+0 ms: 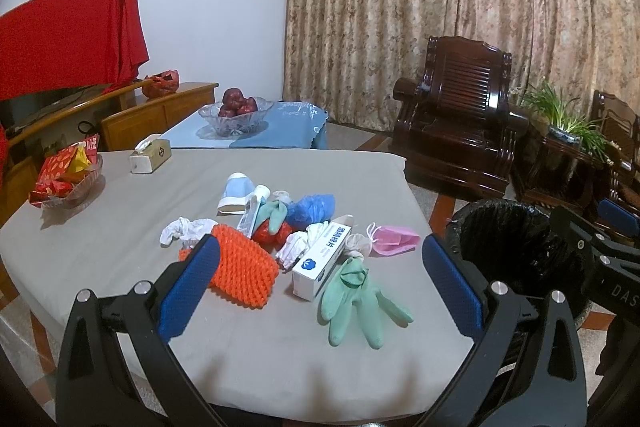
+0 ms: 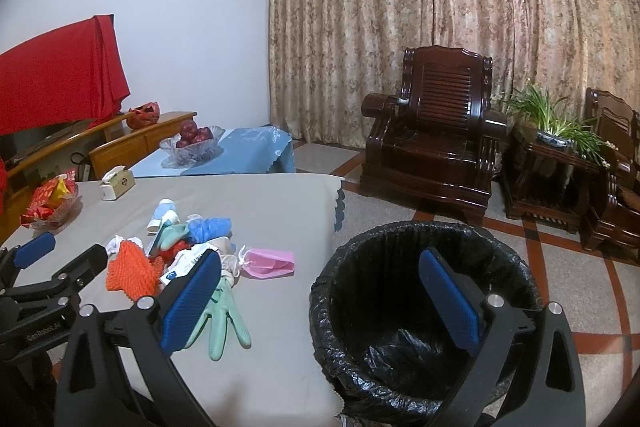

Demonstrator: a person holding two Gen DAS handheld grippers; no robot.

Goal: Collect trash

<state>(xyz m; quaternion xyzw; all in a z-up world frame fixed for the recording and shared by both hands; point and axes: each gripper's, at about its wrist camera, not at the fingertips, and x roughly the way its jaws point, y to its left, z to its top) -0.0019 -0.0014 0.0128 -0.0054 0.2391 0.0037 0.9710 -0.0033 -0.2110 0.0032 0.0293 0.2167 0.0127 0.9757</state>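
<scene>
Hovering wide open and empty, the left tool point(image 1: 320, 283) faces the trash pile point(image 1: 288, 227) at the surface point(image 1: 120, 259) centre, while the right tool point(image 2: 320, 291), equally wide, overhangs the lined bin point(image 2: 400, 307) beside the right edge.

Trash pile point(image 1: 280, 227) sits mid-frame on table point(image 1: 120, 259) in left wrist view. Glove point(image 1: 356, 295) lies lower right of pile, box point(image 1: 320, 263) just above it. Bin point(image 2: 400, 307) stands off table's right edge, lower centre in right wrist view, apparently near-empty. Armchair point(image 2: 436, 135) behind bin.
</scene>
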